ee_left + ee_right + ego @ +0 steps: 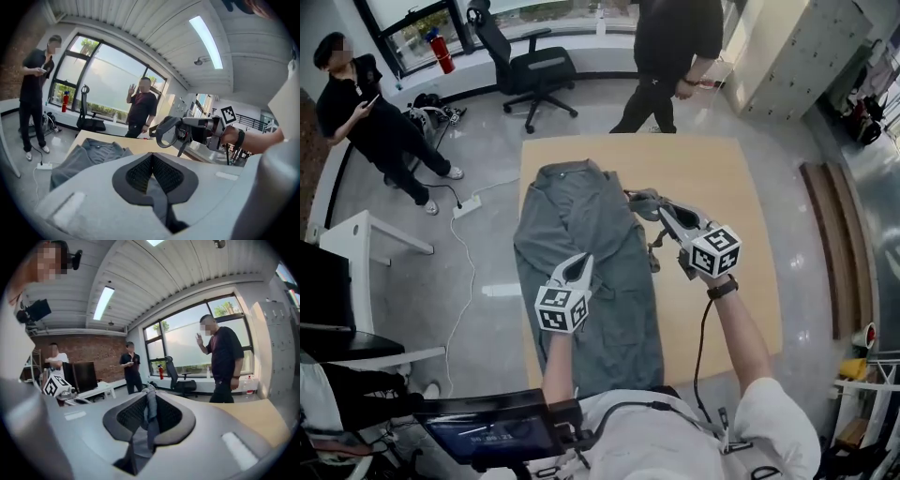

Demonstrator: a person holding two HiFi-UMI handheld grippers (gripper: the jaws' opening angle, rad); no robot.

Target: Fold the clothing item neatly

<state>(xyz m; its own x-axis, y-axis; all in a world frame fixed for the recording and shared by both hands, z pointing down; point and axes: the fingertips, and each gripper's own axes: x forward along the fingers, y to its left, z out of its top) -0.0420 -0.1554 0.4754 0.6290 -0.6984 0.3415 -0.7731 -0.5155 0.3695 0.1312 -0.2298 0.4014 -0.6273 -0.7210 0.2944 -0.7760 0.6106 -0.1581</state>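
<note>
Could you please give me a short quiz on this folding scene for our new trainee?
1. True or false: the right gripper is shut on a fold of the grey garment.
2. The garment lies mostly on: A) the wooden table; B) the floor; C) the office chair.
3. Fill in: the left gripper is ___ on the garment's cloth.
Key: 1 true; 2 A; 3 shut.
</note>
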